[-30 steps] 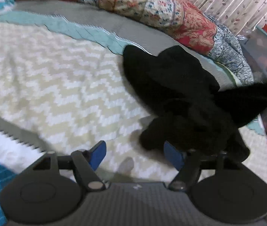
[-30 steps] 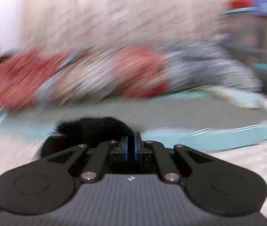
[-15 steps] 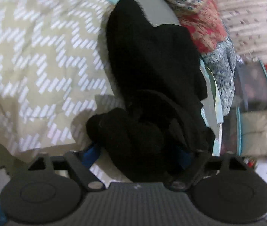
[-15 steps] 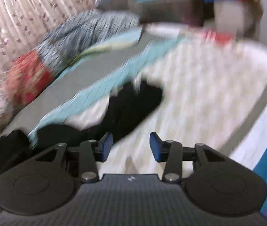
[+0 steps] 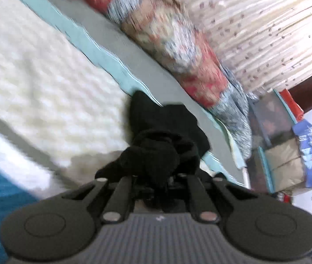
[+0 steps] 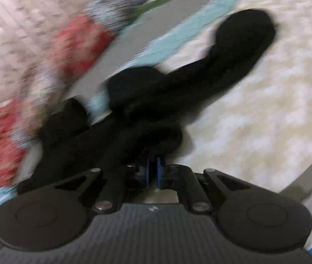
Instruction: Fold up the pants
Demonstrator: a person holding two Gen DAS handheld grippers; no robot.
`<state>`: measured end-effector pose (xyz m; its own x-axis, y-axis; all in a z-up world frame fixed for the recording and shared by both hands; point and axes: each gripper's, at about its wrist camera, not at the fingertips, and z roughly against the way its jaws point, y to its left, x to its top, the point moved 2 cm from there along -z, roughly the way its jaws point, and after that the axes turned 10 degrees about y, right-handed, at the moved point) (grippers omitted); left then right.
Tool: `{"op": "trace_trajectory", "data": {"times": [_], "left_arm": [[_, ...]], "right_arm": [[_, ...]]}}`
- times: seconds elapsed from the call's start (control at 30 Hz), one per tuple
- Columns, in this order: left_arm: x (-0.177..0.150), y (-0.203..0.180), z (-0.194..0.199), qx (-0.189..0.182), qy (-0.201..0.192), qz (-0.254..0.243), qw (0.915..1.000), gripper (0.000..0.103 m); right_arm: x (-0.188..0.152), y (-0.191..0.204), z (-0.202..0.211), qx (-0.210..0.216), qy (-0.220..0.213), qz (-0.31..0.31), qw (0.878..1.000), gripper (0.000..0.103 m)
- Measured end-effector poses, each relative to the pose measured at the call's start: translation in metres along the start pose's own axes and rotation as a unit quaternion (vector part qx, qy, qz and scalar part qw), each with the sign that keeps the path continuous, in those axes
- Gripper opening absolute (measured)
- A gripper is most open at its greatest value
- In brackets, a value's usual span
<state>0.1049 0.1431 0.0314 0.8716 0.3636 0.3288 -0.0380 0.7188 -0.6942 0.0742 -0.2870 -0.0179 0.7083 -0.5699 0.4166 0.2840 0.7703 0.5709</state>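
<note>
You have one bed [image 5: 151,66] here, covered by a single cream zigzag-patterned blanket [image 5: 35,74] with a teal scalloped border, and one long patchwork quilt [image 5: 178,37] bunched along its far side. Only your left view shows the pleated curtain [image 5: 266,22] behind the quilt and the stacked clutter, with a blue bag [image 5: 310,154], off to the right of the bed. Your right view alone shows one pant leg reaching far right across the blanket.

One pair of black pants [image 6: 211,70] lies crumpled near the bed's far edge, bunched and twisted at the near end. Both views are motion-blurred.

Your left gripper [image 5: 156,182] has its fingers drawn in tight on a wad of the black fabric, which bulges out between them. Your right gripper [image 6: 153,171] shows its blue fingers [image 6: 159,172] nearly together with a slim gap, pressed into the bunched cloth; whether they actually pinch it you cannot tell.
</note>
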Motion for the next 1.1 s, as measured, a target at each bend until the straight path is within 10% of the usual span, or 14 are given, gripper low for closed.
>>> {"op": "trace_trajectory", "data": {"times": [0.2,0.53,0.83,1.0,1.1], "left_arm": [[-0.031,0.060,-0.003,0.124,0.032,0.075,0.9890,0.008],[-0.038,0.082,-0.023,0.153,0.045,0.093,0.9829,0.018],[-0.045,0.095,-0.019,0.158,0.059,0.110,0.9795,0.018],[-0.042,0.093,-0.023,0.166,0.064,0.099,0.9789,0.018],[-0.040,0.094,-0.025,0.167,0.066,0.100,0.9787,0.018]], "right_arm": [[-0.059,0.034,0.011,0.008,0.063,0.105,0.992,0.034],[0.056,-0.062,0.049,-0.110,-0.105,-0.068,0.986,0.047],[0.099,-0.101,0.054,-0.163,-0.141,-0.080,0.973,0.047],[0.122,-0.078,0.022,-0.149,-0.077,-0.018,0.986,0.046],[0.123,-0.064,-0.017,-0.211,-0.018,0.029,0.977,0.047]]}}
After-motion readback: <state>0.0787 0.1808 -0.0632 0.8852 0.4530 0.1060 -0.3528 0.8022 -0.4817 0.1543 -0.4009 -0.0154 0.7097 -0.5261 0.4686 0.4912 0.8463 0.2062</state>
